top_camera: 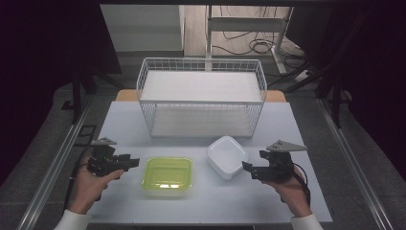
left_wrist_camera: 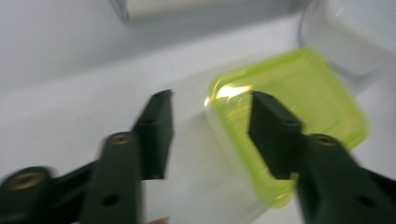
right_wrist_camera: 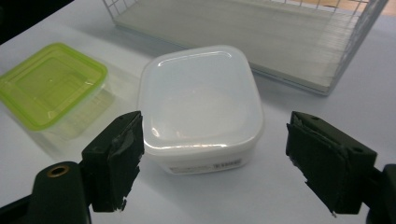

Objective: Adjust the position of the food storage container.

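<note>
Your left gripper (left_wrist_camera: 210, 135) open at green-lidded box (top_camera: 168, 175), right gripper (right_wrist_camera: 212, 158) open around white box (right_wrist_camera: 201, 105); nothing lifted, wire basket (top_camera: 201, 98) awaits both.

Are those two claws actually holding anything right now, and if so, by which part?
Nothing is held. The left claw stands open at the corner of the green box without gripping it. The right claw is open in front of the white box.

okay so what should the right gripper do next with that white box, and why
Probably ease the right gripper forward and close on the white container. Its jaws stand open, wider than the box and just short of it, touching nothing.
</note>
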Available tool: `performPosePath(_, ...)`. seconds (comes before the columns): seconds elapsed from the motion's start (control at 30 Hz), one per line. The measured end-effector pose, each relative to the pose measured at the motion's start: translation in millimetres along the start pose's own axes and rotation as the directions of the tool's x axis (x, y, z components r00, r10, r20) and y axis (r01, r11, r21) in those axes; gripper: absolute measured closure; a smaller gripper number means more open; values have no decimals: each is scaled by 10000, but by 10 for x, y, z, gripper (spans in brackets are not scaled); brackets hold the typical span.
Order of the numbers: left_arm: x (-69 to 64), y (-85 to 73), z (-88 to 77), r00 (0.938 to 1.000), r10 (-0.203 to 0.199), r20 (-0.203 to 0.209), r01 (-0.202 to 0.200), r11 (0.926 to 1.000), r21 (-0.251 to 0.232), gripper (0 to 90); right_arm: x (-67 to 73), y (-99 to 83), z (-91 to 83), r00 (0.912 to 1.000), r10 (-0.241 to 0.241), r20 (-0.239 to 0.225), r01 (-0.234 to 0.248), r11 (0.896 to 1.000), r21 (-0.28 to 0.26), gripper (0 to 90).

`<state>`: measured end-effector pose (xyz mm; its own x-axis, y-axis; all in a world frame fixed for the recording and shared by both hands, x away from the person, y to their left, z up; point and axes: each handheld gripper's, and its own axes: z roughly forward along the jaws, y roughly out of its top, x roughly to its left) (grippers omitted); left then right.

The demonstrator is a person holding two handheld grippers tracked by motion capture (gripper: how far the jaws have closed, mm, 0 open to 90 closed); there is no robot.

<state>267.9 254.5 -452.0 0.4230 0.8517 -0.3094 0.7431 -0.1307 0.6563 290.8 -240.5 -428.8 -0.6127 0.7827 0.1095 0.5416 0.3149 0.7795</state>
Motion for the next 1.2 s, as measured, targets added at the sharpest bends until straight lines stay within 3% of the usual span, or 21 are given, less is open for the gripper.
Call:
performPosePath(0.13, -150, 115, -155, 9993, 368, -1, -368, 9982, -474, 323, 35, 47, -3, 9994, 12, -343, -15, 10000, -91, 191)
performPosePath(0.27, -210, 140, -184, 9986, 518, 135, -507, 9961, -719, 267, 63, 117, -17, 9963, 9, -864, -31, 9997, -255, 191)
performPosePath(0.47, -230, 111, -123, 9976, 684, -55, -686, 9966, -463, 222, 139, 136, 57, 9912, 133, -1316, -155, 9998, -156, 190)
performPosePath(0.73, -210, 112, -245, 9985, 348, 428, -309, 9957, -873, 184, 374, 210, 214, 9836, 421, -1756, -430, 9991, -14, 188)
performPosePath(0.9, -202, 114, -217, 9989, 333, 342, -304, 9961, -828, 184, 513, 326, 325, 9801, 403, -1945, -400, 9992, 53, 193)
performPosePath(1.2, -246, 106, -143, 9985, 400, 382, -374, 9970, -672, 181, 585, 330, 436, 9767, 436, -2104, -394, 9989, 242, 194)
